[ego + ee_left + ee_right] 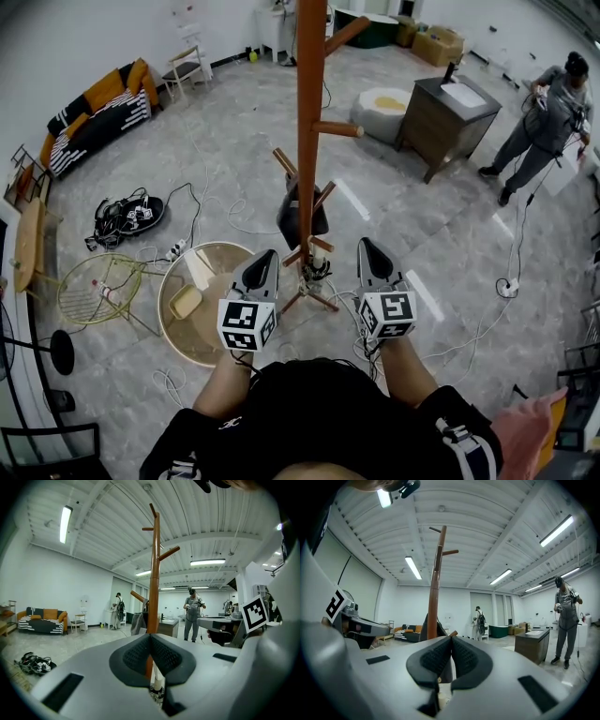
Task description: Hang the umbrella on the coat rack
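Open lab hall: sofa [98, 117], loose floor cables [122, 217], ceiling strip lights [65, 523].

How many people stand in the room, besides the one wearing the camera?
2: a person beside the wooden cabinet, and a second person near the far wall. Others may be hidden.

Black top [319, 412], white-striped sleeves [461, 437]; left gripper [266, 254] and right gripper [367, 245] grey

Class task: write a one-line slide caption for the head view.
Grey left gripper and right gripper, both shut, face a brown wooden coat rack holding a black folded umbrella.
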The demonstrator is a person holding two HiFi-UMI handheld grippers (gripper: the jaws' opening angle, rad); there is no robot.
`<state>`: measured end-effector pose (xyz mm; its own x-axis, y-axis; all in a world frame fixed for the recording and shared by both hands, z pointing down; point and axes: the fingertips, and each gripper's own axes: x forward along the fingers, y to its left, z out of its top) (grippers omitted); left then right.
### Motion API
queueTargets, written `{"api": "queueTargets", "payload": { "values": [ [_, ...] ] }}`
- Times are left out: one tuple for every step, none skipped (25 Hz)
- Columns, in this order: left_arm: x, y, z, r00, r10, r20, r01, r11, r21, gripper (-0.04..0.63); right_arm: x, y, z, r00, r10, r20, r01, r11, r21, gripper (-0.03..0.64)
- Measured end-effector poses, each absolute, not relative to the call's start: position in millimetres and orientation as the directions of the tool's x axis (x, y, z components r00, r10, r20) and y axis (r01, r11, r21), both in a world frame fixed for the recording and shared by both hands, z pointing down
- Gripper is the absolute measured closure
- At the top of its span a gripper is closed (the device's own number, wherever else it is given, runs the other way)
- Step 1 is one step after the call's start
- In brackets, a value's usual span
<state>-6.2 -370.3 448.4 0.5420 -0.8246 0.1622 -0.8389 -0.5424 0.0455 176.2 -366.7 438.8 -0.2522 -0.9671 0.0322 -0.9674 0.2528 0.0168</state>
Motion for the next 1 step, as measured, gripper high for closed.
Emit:
{"api": "queueTargets", "payload": {
  "values": [
    [-7.5, -371.5, 447.8, 0.542, -0.825, 0.159, -0.839, -0.542, 0.046, 0.578, 176.3, -368.4, 437.5, -0.251, -0.967, 0.029, -0.968, 0.252, 0.017, 0.601]
  ]
}}
